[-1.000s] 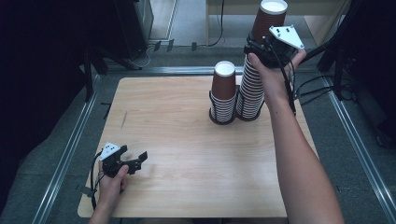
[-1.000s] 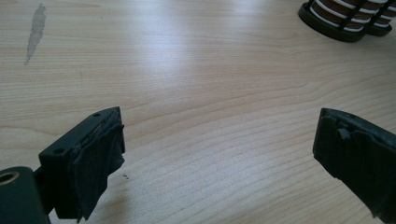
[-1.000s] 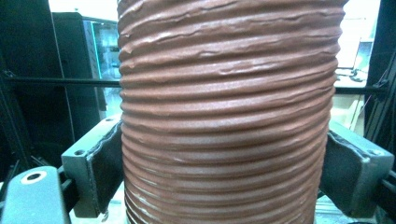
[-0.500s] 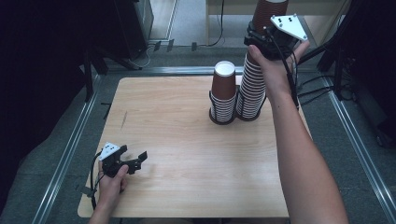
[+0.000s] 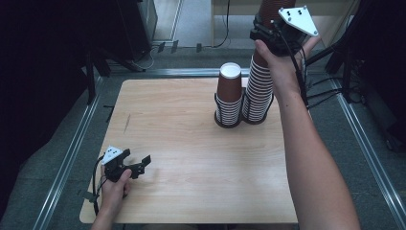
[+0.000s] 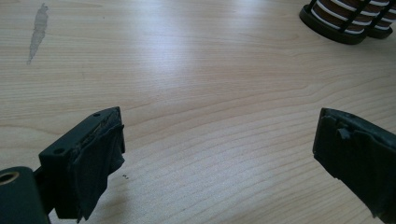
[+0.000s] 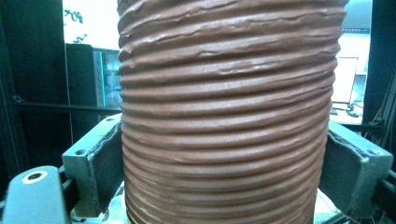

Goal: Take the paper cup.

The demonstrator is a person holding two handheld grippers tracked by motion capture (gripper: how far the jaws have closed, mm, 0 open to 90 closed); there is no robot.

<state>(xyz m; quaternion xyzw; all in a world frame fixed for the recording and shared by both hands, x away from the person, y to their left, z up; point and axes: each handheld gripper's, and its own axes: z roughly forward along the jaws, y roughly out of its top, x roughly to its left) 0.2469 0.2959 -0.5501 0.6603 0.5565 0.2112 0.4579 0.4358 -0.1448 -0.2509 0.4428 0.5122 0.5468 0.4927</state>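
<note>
Right gripper (image 5: 268,29) around brown cup (image 5: 274,7)

1. A light wooden table (image 5: 191,191) with a pale grain carries everything here.
2. Two black wire cup holders stand on its far right part, touching side by side.
3. The shorter cup stack (image 5: 229,98) fills the left holder; the taller cup stack (image 5: 258,93) fills the right one.
4. A thin grey smear (image 5: 127,123) marks the tabletop towards its left edge.
</note>
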